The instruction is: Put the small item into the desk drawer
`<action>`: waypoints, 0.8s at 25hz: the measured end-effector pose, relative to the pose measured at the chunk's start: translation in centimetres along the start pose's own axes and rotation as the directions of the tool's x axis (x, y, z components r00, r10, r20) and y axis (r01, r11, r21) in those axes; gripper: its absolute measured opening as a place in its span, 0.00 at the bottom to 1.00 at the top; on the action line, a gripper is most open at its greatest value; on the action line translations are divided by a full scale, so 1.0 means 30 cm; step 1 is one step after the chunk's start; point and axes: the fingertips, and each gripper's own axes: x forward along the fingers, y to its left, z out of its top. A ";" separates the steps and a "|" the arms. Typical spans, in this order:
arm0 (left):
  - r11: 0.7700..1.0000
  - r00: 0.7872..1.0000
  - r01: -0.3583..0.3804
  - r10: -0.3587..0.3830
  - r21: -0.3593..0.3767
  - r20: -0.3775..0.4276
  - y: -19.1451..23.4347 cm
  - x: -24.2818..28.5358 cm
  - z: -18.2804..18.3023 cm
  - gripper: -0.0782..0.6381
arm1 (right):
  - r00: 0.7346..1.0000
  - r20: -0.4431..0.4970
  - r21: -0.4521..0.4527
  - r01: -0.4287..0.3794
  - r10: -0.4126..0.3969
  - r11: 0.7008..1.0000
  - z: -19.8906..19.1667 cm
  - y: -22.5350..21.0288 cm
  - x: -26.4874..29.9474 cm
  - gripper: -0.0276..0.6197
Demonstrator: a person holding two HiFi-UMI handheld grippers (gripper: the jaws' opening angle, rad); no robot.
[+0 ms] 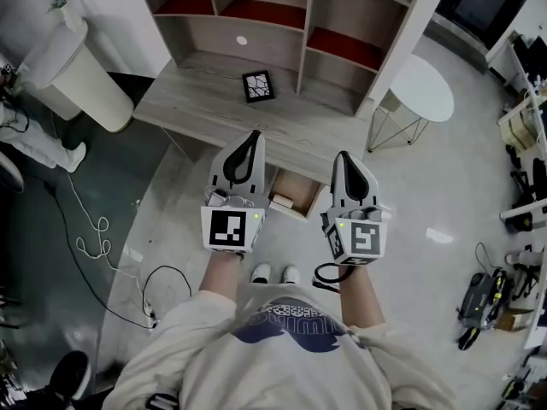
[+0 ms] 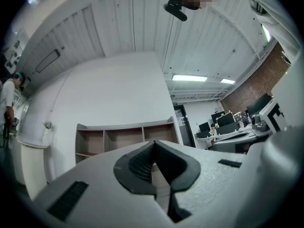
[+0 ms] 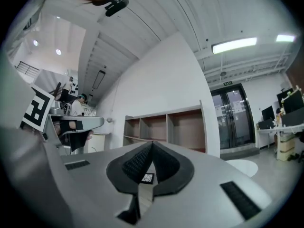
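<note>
A pale, blue-printed T-shirt (image 1: 282, 353) and white shoes (image 1: 275, 273) join the grey left gripper (image 1: 254, 134) and right gripper (image 1: 344, 155).

The desktop (image 1: 188, 101) lies free around the small black tile (image 1: 258, 85), walled behind by the shelf unit (image 1: 304, 32); the drawer (image 1: 295, 202) below stands open upward.

Bright, even light falls from long white ceiling strip lamps (image 3: 234, 45); shadows are soft. Both gripper views bend strongly, with dark corners.
</note>
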 end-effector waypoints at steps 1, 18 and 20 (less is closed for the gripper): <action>1.000 1.000 0.001 -0.001 0.007 0.007 -0.002 0.004 0.010 0.12 | 1.000 0.013 -0.025 0.003 -0.002 1.000 0.015 0.001 -0.004 0.04; 1.000 1.000 0.013 -0.012 0.029 -0.006 -0.049 -0.028 0.016 0.12 | 0.998 0.061 -0.088 0.014 -0.008 0.996 0.082 -0.011 -0.052 0.04; 0.999 1.000 0.015 -0.015 0.030 -0.006 -0.057 -0.036 0.015 0.12 | 0.998 0.060 -0.096 0.010 -0.004 0.995 0.080 -0.006 -0.059 0.04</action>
